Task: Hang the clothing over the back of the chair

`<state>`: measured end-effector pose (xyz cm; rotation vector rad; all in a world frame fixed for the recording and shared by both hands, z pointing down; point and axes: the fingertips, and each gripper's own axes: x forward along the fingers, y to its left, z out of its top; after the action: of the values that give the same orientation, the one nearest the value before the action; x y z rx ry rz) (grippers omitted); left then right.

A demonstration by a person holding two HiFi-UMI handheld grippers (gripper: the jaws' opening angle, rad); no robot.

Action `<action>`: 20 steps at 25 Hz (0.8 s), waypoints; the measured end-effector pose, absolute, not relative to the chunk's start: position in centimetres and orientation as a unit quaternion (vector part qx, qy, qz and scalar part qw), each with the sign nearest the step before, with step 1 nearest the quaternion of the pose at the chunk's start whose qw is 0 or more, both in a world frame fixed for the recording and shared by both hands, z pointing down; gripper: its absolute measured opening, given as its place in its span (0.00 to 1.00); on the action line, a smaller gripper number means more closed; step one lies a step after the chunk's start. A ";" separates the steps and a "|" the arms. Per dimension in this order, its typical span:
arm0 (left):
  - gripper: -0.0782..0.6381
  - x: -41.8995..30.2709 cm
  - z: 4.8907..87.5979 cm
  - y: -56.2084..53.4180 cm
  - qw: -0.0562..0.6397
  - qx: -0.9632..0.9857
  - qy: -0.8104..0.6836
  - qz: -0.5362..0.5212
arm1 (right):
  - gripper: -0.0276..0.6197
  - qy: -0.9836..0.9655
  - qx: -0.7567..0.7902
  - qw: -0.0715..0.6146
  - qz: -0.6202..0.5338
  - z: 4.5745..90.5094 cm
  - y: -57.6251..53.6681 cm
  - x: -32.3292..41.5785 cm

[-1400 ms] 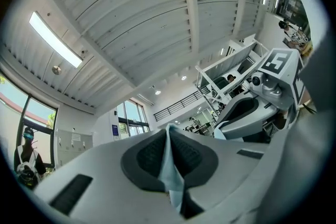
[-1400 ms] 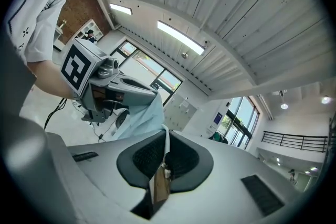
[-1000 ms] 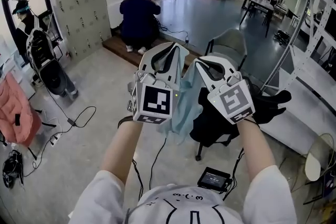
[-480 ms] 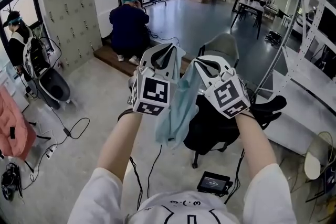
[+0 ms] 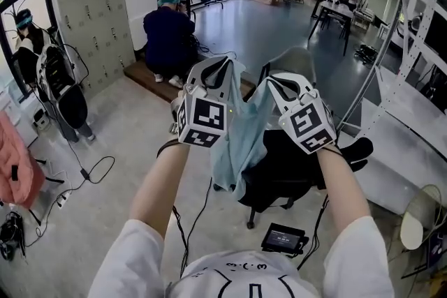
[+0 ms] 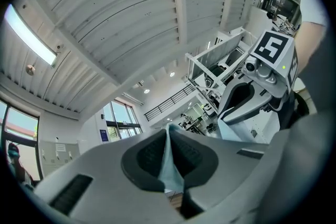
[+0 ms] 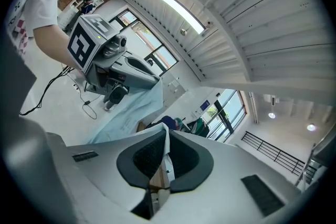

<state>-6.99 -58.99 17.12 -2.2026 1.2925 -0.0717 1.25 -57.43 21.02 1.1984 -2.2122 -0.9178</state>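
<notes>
A light blue garment [image 5: 239, 143] hangs between my two grippers, held up at chest height. My left gripper [image 5: 226, 66] is shut on its upper edge, and a thin fold of blue cloth [image 6: 171, 165] shows between its pads. My right gripper [image 5: 274, 85] is shut on the other part of that edge, with the cloth [image 7: 131, 113] stretching away towards the left gripper [image 7: 121, 73]. A black office chair [image 5: 293, 167] stands just below and beyond the hanging garment. Behind it stands a second chair with a grey back [image 5: 302, 59].
A person in dark blue [image 5: 167, 31] crouches on the floor ahead. Cables [image 5: 91, 171] trail at the left, and a small black device [image 5: 283, 239] lies near my feet. A white table [image 5: 412, 150] runs along the right. A pink garment [image 5: 10, 171] hangs at far left.
Both grippers have carried the garment forward, and the black chair now sits closer under it. Both grips look unchanged.
</notes>
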 end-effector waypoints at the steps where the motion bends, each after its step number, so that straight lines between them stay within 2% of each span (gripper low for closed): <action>1: 0.11 -6.5 17.0 -59.2 0.289 -0.824 0.487 -0.026 | 0.07 -0.803 0.436 0.232 -0.335 20.9 -57.8 2.1; 20: 0.11 3.5 17.8 -61.1 0.270 -0.803 0.531 -0.025 | 0.07 -0.781 0.479 0.225 -0.333 20.4 -59.3 20.9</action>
<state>3.48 -61.09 17.78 -2.1648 1.4302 -0.0669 20.91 -59.29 20.42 1.3201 -2.1542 -0.9182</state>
